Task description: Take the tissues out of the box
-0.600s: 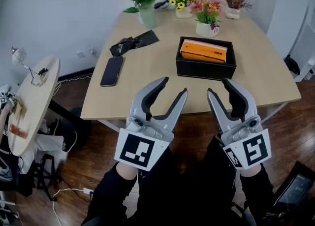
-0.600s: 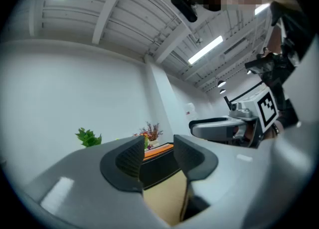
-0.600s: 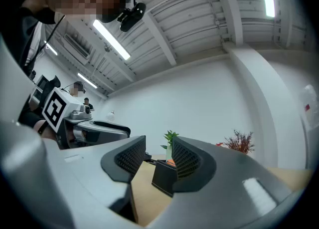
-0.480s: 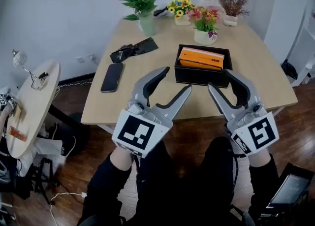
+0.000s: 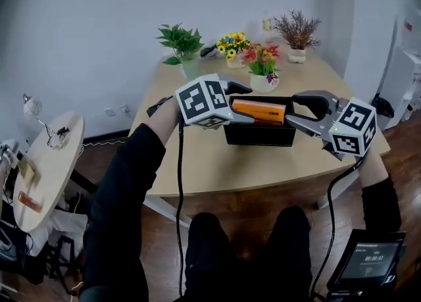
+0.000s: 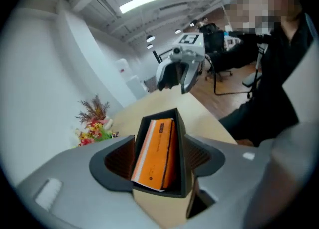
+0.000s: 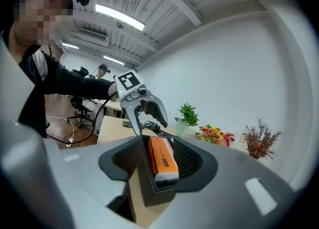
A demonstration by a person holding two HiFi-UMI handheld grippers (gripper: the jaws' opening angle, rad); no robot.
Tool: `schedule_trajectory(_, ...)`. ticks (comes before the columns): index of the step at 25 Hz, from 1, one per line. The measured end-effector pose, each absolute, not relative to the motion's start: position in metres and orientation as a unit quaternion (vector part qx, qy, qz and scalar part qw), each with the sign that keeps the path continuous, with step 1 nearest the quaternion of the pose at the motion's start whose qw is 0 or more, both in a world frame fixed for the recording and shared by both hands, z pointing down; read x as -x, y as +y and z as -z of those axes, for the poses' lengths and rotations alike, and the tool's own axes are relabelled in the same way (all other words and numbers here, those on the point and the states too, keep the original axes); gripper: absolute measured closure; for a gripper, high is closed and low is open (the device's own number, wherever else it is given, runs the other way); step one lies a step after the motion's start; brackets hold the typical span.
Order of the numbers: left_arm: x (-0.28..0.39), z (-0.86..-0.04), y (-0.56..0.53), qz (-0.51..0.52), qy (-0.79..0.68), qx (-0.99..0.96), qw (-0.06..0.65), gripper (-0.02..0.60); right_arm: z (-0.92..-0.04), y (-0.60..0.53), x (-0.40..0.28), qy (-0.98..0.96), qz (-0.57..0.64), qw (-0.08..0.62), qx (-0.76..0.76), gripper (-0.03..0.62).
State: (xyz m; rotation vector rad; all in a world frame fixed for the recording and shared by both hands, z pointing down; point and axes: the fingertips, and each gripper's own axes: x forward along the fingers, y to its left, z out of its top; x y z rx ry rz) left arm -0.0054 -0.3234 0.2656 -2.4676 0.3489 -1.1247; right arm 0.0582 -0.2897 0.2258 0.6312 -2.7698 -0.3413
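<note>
A black open box [image 5: 260,134] sits on the wooden table [image 5: 250,166] with an orange tissue pack [image 5: 263,111] inside. My left gripper [image 5: 248,104] is at the box's left end, pointing right, jaws open. My right gripper [image 5: 294,111] is at the right end, pointing left, also open. In the left gripper view the box [image 6: 184,148] and pack [image 6: 154,150] appear end-on between the open left gripper [image 6: 158,157] jaws, with no pad pressing. The right gripper view shows the pack [image 7: 162,160] lengthwise between the open right gripper [image 7: 157,162] jaws, the left gripper [image 7: 139,104] beyond.
Along the table's far edge stand a green plant [image 5: 183,45], yellow flowers [image 5: 230,43], a pot of red flowers [image 5: 263,70] just behind the box, and a dried plant [image 5: 296,33]. A round side table [image 5: 46,156] is at left. A screen device [image 5: 365,264] lies on the floor.
Both grippers have gone from low before the table's front edge up and forward to the two ends of the box, now pointing at each other. The head view has shifted closer.
</note>
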Motion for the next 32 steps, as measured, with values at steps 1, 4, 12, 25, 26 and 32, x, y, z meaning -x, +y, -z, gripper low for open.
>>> schedule_trajectory(1, 0.003, -0.276, -0.333, 0.442, 0.108, 0.869, 0.195, 0.287, -0.226, -0.288, -0.062, -0.959, 0.119, 0.132, -0.219, 0.398)
schedule_trajectory(4, -0.007, -0.298, -0.355, 0.536, 0.065, 0.827, 0.158, 0.227, -0.230, -0.284, -0.079, -0.960, 0.120, 0.104, -0.230, 0.398)
schedule_trajectory(12, -0.013, -0.336, -0.371, 0.659, -0.004, 0.749, 0.076, 0.204, -0.250, -0.296, -0.151, -0.964, 0.050, 0.046, -0.259, 0.411)
schedule_trajectory(25, -0.013, -0.360, -0.367, 0.698, -0.019, 0.709, 0.099, 0.287, -0.250, -0.294, -0.198, -0.949, 0.043, 0.010, -0.312, 0.476)
schedule_trajectory(26, -0.013, -0.360, -0.366, 0.696, -0.017, 0.710, 0.103, 0.297, -0.252, -0.293, -0.199, -0.948, 0.041, 0.009, -0.314, 0.479)
schedule_trajectory(32, -0.014, -0.312, -0.364, 0.618, 0.043, 0.772, 0.145, 0.315, -0.250, -0.280, -0.190, -0.949, 0.037, 0.020, -0.312, 0.490)
